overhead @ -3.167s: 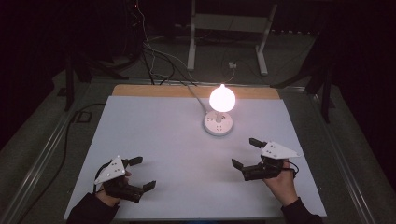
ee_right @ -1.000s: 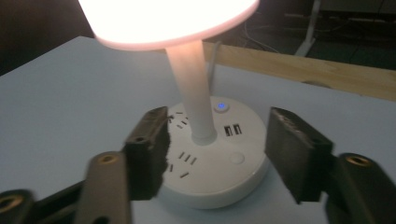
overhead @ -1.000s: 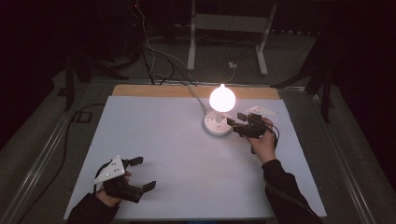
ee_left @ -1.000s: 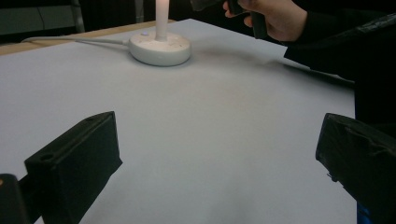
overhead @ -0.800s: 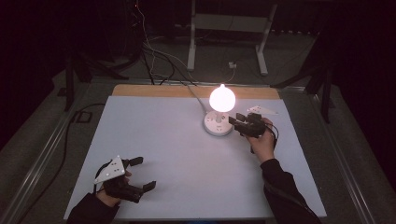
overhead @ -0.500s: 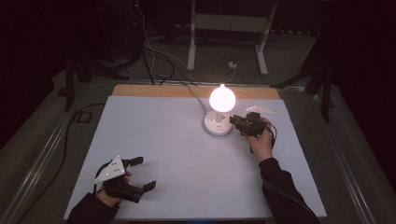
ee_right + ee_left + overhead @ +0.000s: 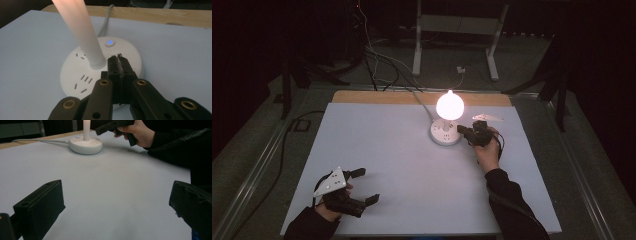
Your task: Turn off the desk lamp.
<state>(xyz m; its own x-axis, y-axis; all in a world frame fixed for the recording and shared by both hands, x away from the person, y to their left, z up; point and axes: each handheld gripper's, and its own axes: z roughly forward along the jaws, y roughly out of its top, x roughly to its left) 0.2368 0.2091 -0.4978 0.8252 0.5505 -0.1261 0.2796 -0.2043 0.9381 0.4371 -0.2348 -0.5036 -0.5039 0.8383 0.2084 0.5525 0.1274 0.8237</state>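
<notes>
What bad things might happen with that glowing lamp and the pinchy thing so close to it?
The right gripper, jaws shut, hangs over the round socket base, right beside the lit lamp stem. A sideways nudge might knock the glowing bulb over. The tips may also miss the blue-lit button and slip into the socket slots. The cord could tug the base.

Your right gripper (image 7: 464,132) is up at about 1 o'clock on the white table (image 7: 402,165), tips right at the edge of the round white lamp base (image 7: 445,133), with the glowing bulb (image 7: 449,105) just above it. Can't tell from up here how its jaws stand. Your left gripper (image 7: 367,186) sits way down at 7 o'clock, jaws spread apart, well away from the lamp. The lamp's white cord (image 7: 423,103) runs off toward 12 o'clock.
</notes>
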